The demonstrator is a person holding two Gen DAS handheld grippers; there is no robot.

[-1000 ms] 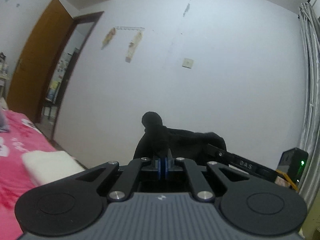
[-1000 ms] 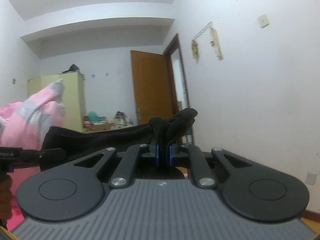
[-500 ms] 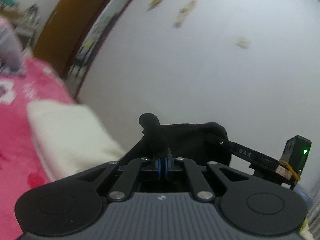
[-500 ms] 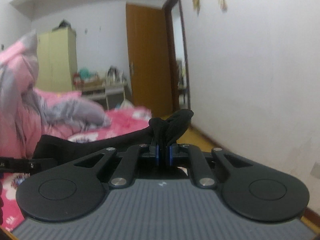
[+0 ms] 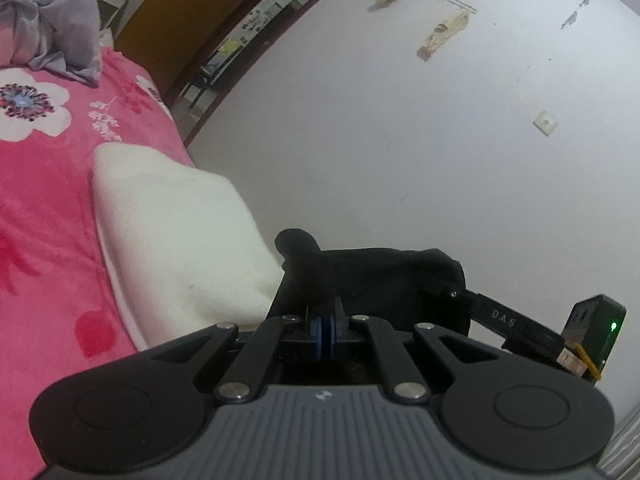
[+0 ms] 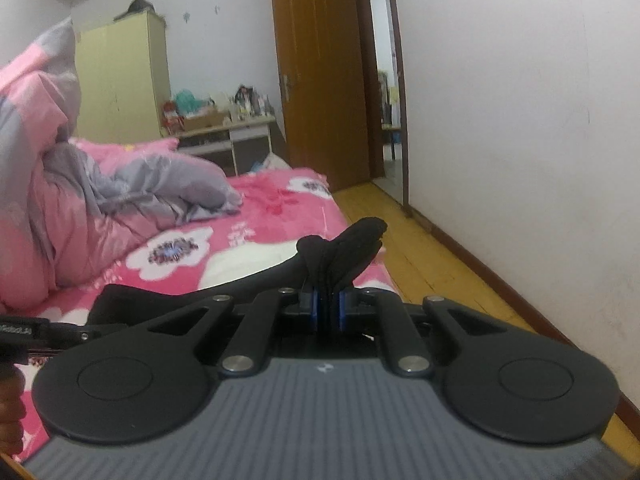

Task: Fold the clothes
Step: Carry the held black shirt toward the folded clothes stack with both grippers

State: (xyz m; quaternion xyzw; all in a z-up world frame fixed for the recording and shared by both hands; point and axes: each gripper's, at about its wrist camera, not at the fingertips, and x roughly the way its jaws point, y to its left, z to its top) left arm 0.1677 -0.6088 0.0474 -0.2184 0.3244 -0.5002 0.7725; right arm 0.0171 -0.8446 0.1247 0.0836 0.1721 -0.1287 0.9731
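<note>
A black garment (image 5: 372, 276) hangs stretched between both grippers above the bed's near end. My left gripper (image 5: 325, 330) is shut on one bunched corner of it, a knob of cloth poking up past the blue pads. My right gripper (image 6: 328, 308) is shut on the other corner of the black garment (image 6: 344, 252), whose edge runs left toward the other tool. In the left wrist view the right gripper's black body (image 5: 520, 328) with a green light shows at the right. A folded white garment (image 5: 176, 236) lies on the pink bedspread (image 5: 44, 216) just beyond the black one.
A crumpled pink and grey quilt (image 6: 60, 200) is piled at the bed's far left. A white wall (image 5: 420, 140) and a yellow wooden floor strip (image 6: 420, 264) run along the bed's right side. A brown door (image 6: 320, 80), a desk and a yellow wardrobe (image 6: 120, 80) stand at the back.
Both grippers have come down and moved toward the bed with the black garment held between them. The left one has rolled. The white garment and bedspread now fill more of the views.
</note>
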